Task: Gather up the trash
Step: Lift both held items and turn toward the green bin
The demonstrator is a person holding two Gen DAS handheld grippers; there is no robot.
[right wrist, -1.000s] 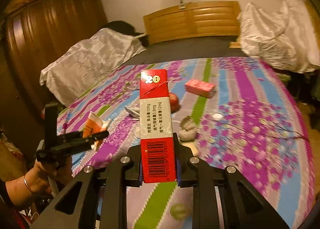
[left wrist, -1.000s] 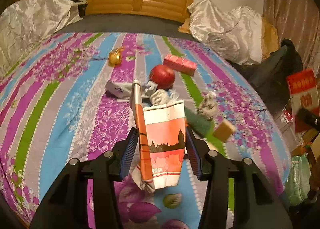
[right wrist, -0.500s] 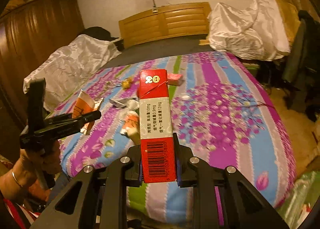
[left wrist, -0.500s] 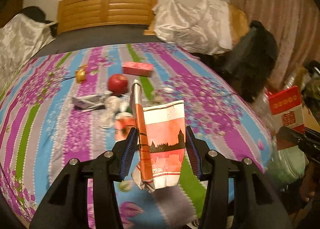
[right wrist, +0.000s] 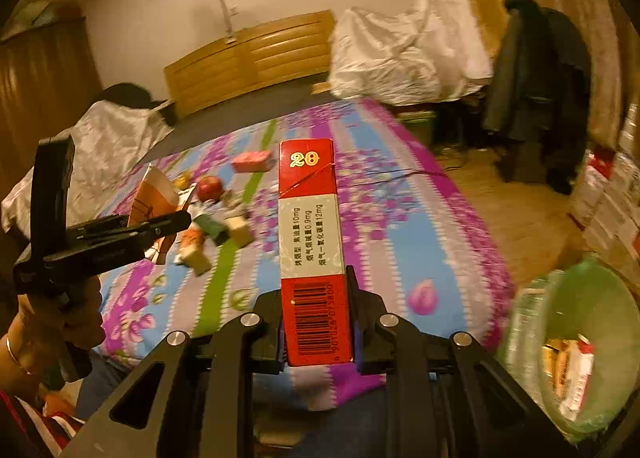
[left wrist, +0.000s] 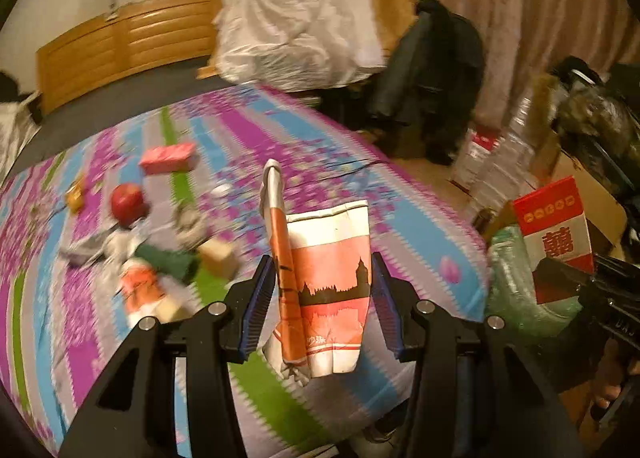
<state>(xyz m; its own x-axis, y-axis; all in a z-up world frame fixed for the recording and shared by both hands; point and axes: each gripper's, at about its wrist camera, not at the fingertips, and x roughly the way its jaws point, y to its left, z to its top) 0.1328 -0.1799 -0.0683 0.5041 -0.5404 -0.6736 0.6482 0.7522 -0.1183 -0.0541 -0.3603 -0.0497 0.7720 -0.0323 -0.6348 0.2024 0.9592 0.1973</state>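
My left gripper (left wrist: 320, 298) is shut on a crumpled orange-and-white paper bag (left wrist: 324, 290), held above the bed's foot edge. My right gripper (right wrist: 318, 322) is shut on a tall red-and-white cigarette carton (right wrist: 310, 242), held upright; it also shows in the left wrist view (left wrist: 556, 234). A green-lined trash bin (right wrist: 580, 338) with some trash inside stands on the floor at the right, below the carton. More trash lies on the bed: a pink box (left wrist: 168, 158), a red apple (left wrist: 127, 198), wrappers and small blocks (left wrist: 216, 258).
The bed has a striped floral cover (left wrist: 360, 186) and a wooden headboard (left wrist: 128, 38). White covered bundles (left wrist: 296, 38), a dark coat (left wrist: 432, 70) and stacked boxes (left wrist: 500, 162) stand to the right. The left gripper shows in the right wrist view (right wrist: 100, 238).
Both grippers have swung right, away from the bed's middle toward its foot corner. The trash bin has come into the right wrist view. Both keep their hold.
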